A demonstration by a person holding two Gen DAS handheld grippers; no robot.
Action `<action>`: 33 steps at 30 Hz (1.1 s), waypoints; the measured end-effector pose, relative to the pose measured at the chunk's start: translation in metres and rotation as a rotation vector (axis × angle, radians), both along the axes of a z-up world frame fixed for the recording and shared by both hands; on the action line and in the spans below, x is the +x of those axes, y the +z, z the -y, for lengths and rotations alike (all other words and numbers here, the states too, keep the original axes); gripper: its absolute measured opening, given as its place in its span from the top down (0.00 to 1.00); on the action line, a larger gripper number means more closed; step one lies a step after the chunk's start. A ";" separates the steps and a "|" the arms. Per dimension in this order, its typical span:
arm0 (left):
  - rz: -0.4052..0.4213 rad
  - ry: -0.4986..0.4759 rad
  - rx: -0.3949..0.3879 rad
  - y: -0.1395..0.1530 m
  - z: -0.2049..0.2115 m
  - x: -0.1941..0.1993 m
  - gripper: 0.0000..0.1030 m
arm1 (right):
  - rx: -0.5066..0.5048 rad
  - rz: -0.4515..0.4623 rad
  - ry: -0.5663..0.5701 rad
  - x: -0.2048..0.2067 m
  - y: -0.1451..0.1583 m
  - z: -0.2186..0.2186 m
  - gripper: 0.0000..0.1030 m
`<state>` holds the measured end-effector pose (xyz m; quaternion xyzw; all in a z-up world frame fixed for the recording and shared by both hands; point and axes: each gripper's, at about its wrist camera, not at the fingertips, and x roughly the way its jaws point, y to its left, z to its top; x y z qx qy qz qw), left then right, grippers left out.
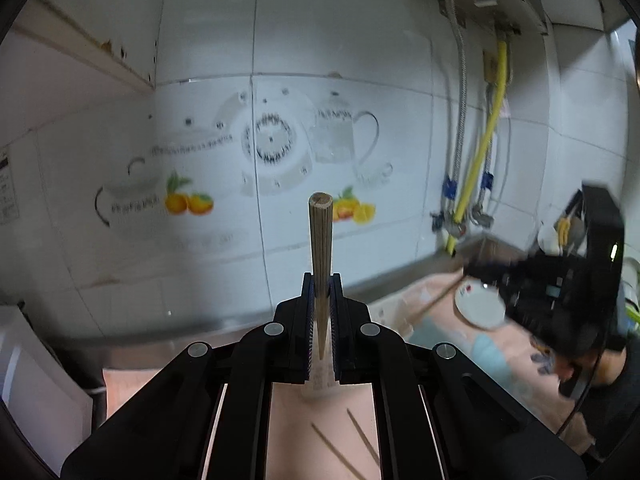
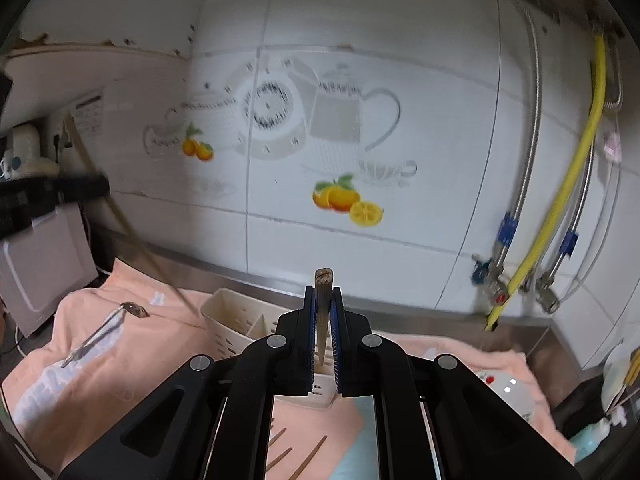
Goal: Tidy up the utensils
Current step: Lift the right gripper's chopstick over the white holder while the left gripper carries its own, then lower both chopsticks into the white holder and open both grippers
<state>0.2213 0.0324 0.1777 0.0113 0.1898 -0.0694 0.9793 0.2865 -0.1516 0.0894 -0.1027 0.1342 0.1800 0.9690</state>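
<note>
surface: steel counter strip along the foot of the tiled wall; most of it is covered.
towel: pink, with pale blue patches; spread over the surface, rumpled at its left end.
utensil holder: cream, slotted, standing on the towel near the wall; the landmark for the rest.
spoon: metal, lying on the towel left of the holder, bowl toward the wall.
chopsticks: several loose wooden ones flat on the towel, in front of the holder.
bowl: white with red marks, on the towel right of the holder.
</note>
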 end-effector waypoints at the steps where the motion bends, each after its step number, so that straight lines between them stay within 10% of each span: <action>1: -0.003 -0.003 -0.006 0.000 0.000 0.006 0.94 | 0.001 -0.011 -0.002 0.004 -0.003 0.000 0.93; 23: -0.225 0.028 -0.041 -0.075 -0.007 0.089 0.92 | 0.008 -0.066 -0.031 0.027 -0.028 0.001 0.84; 33: -0.173 0.046 -0.049 -0.064 -0.014 0.041 0.64 | 0.048 -0.026 -0.011 -0.027 -0.035 0.011 0.76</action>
